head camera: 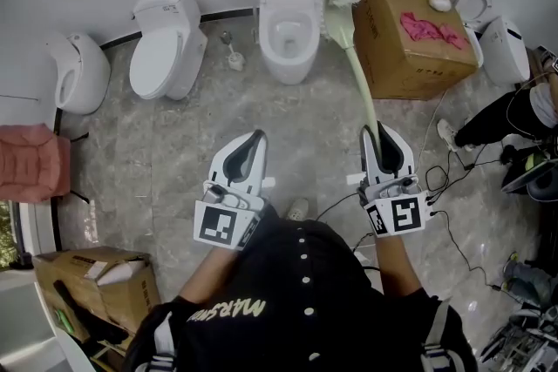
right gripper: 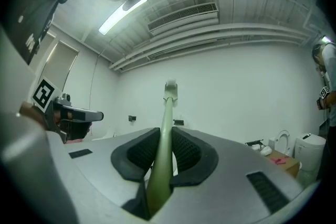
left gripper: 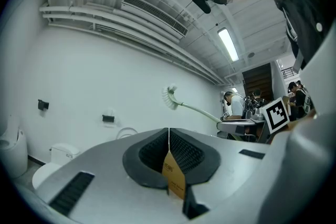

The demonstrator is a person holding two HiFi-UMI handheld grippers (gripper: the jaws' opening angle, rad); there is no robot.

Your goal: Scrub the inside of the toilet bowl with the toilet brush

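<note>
The toilet brush is pale green with white bristles, the toilet bowl white, the floor grey marbled, the cardboard box brown, the cloth on it pink.

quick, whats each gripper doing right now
Left gripper: closed, jaws together, only a small tan tag showing at their seam.
Right gripper: closed on the toilet brush handle.

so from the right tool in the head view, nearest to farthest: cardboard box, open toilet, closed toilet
From the right tool, shut on the pale green toilet brush:
1. Brown cardboard box, just ahead, right.
2. Open white ceramic toilet, ahead, centre.
3. White toilet with closed lid, far left.
</note>
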